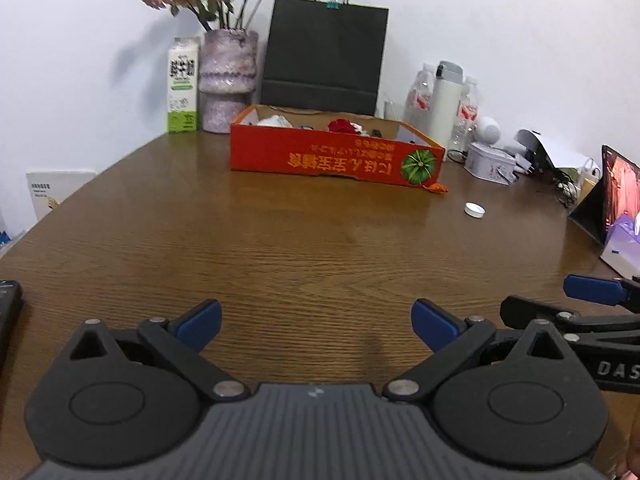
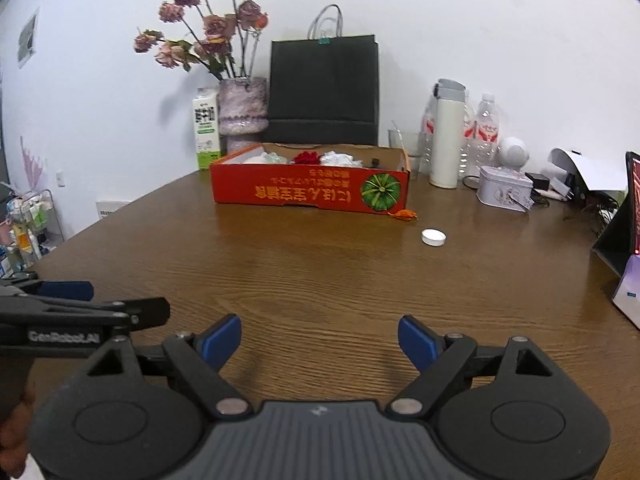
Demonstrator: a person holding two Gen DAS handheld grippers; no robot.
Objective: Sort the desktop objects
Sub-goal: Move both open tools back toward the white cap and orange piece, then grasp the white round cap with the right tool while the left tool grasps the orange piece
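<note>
A red cardboard box [image 1: 336, 158] [image 2: 310, 194] stands at the back of the brown table, holding crumpled white things and a red flower. A white bottle cap [image 1: 474, 209] [image 2: 433, 237] lies on the table right of the box. A small orange scrap [image 1: 436, 188] [image 2: 406, 214] lies at the box's front right corner. My left gripper [image 1: 316, 326] is open and empty, low over the near table. My right gripper [image 2: 320, 342] is open and empty beside it; its blue fingertips [image 1: 592, 290] show at the right edge of the left wrist view.
At the back stand a milk carton [image 1: 183, 86], a vase of dried roses [image 1: 228, 80], a black paper bag [image 1: 324, 56], a white flask [image 2: 446, 136], water bottles [image 2: 486, 132], a glass [image 2: 404, 148] and a tin [image 2: 505, 188]. A tablet [image 1: 616, 192] and cables lie at the right.
</note>
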